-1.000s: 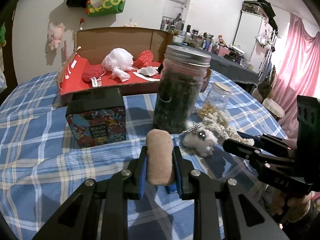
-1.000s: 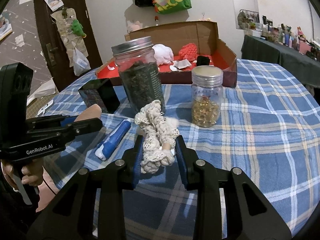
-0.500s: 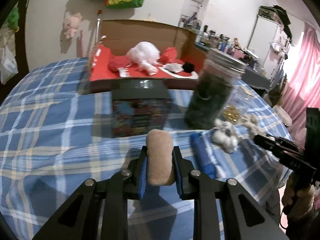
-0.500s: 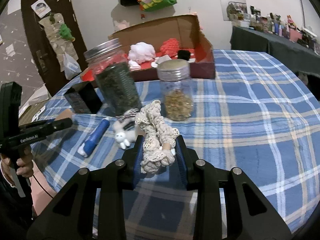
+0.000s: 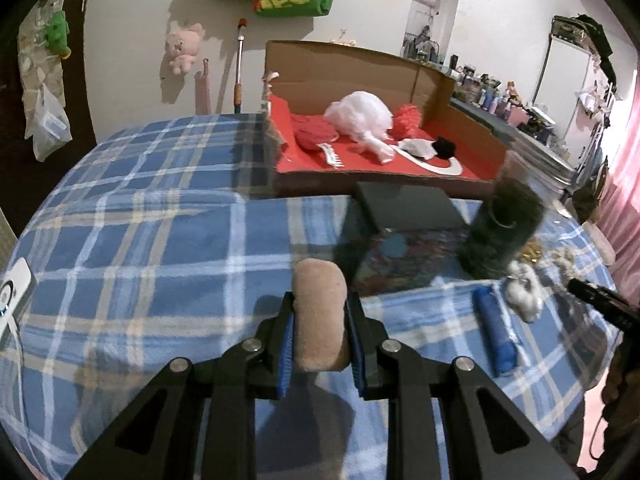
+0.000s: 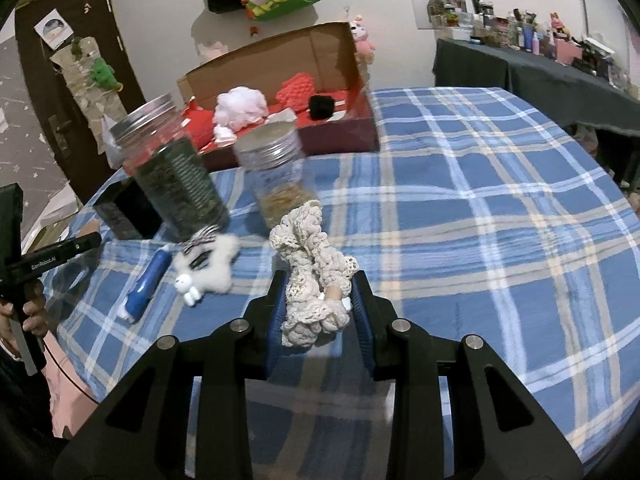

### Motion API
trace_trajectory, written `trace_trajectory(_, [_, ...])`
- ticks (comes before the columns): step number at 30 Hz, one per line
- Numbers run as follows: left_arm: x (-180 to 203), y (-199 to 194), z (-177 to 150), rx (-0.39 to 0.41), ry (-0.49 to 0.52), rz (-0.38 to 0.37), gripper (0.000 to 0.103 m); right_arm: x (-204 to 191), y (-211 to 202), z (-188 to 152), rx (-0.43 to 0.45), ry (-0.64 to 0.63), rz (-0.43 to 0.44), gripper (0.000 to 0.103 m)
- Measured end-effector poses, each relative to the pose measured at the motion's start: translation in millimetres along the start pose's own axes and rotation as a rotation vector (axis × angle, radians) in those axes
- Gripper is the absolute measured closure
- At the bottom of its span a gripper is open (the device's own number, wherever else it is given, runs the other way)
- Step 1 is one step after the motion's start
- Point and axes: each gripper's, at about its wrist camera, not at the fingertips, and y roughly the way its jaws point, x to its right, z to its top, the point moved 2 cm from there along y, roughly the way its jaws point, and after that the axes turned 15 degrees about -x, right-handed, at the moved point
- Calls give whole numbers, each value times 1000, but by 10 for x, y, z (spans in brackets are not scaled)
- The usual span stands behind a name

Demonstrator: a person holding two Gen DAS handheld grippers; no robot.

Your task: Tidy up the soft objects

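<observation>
Currently: left gripper [image 5: 319, 334] clamped on tan foam pad [image 5: 319, 316], right gripper [image 6: 321, 308] clamped on cream crochet piece [image 6: 310, 276], both off the worktop [image 6: 500, 220], likely bound for cardboard box [image 5: 360, 66] at 12 o'clock, where soft items already lie. Tall jar [image 6: 172, 168], small jar [image 6: 276, 176], dark box [image 5: 404, 236] blocking the direct line. Open room at 9 o'clock for left, 3 o'clock for right. Fluffy white toy [image 6: 208, 264] and blue tube [image 6: 146, 284] unsorted.

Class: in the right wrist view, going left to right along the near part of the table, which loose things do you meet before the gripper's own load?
Blue tube → fluffy white rabbit toy → cream crochet piece clamped in the right gripper.
</observation>
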Motion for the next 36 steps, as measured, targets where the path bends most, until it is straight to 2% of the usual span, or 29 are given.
trace_trajectory(13, [-206,128,376,8,82,-23,78,246,21,432,1,-16,5,73])
trace_trajectory(24, [-247,122,705,24,211,-77,78,321,161,906,-27,-115,105,73])
trace_trajectory(36, [-83,107,980,15,342,-98,78,237,259,1229,-59,-221,199,73])
